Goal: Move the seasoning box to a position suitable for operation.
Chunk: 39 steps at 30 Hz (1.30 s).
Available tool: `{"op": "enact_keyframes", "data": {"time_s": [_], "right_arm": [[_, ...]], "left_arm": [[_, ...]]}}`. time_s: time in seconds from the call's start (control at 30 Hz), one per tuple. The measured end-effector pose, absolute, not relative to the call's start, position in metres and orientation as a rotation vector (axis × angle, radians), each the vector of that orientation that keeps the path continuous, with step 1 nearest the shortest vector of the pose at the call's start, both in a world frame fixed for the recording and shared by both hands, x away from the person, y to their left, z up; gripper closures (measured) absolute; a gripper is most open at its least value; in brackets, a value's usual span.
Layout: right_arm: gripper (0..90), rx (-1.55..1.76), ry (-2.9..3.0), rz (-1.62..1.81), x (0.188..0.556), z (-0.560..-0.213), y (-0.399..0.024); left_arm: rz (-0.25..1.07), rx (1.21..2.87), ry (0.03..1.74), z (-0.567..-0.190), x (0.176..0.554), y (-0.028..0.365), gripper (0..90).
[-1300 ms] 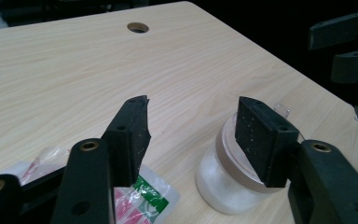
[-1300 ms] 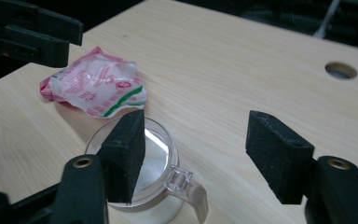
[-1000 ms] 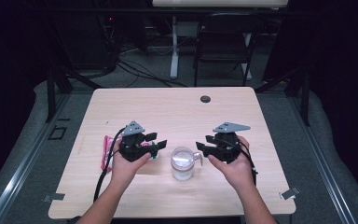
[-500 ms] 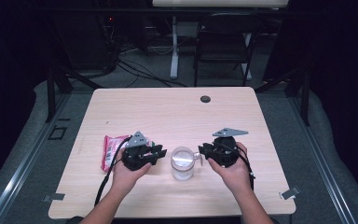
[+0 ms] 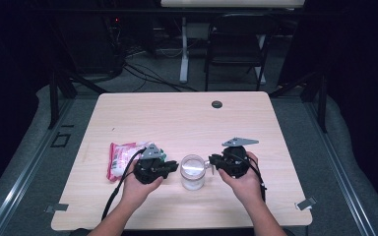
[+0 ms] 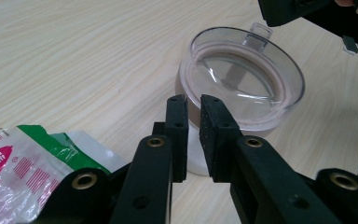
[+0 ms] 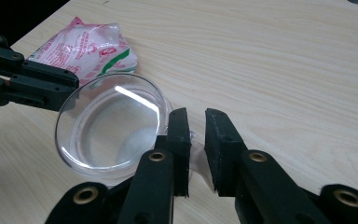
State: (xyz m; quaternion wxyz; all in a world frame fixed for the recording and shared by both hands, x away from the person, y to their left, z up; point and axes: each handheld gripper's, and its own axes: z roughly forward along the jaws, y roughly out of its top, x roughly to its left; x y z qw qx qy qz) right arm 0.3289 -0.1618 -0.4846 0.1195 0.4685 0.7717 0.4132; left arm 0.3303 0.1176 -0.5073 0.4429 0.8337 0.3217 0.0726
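Near the wooden table's [image 5: 128, 113] front edge, both grippers' jaws had just been closing: the left gripper [image 6: 193, 106] stood narrowly apart beside the clear plastic mug [image 5: 193, 172], while the right gripper [image 7: 196, 122] clamped its handle, a likely lift.

Far half of table [image 5: 177, 118]: bare wood, open passage.
Centre front: clear mug [image 5: 193, 172], hemmed by left gripper [image 5: 173, 168] and right gripper [image 5: 212, 162].
Left front: snack packet [image 5: 120, 156] blocks approach.
Rear edge: small dark disc [image 5: 217, 104].

Dark lab: cables [image 5: 142, 73], folding chair [image 5: 236, 49]
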Motion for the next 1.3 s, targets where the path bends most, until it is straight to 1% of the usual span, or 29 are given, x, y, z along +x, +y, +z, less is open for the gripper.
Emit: {"op": "enact_keyframes", "data": {"time_s": [0.2, 0.47, 0.73, 0.87, 1.3], "right_arm": [[83.0, 1.362, 2.269, 1.201, 0.3305, -0.4851, -0.1617], [83.3, 1.353, 2.293, 1.202, 0.3302, -0.4851, -0.1610], [87.5, 1.346, 2.295, 1.204, 0.3307, -0.4853, -0.1592], [87.5, 1.342, 2.298, 1.204, 0.3307, -0.4853, -0.1593], [87.6, 1.337, 2.297, 1.200, 0.3302, -0.4855, -0.1595]], "left_arm": [[0.166, 2.091, 0.804, -0.5083, 0.3301, 0.1189, 84.0], [0.152, 2.119, 0.778, -0.5123, 0.3272, 0.1149, 84.7], [0.129, 2.151, 0.756, -0.5158, 0.3238, 0.1107, 87.5], [0.135, 2.162, 0.748, -0.5167, 0.3230, 0.1093, 89.5], [0.140, 2.156, 0.740, -0.5151, 0.3217, 0.1095, 89.8]]}}
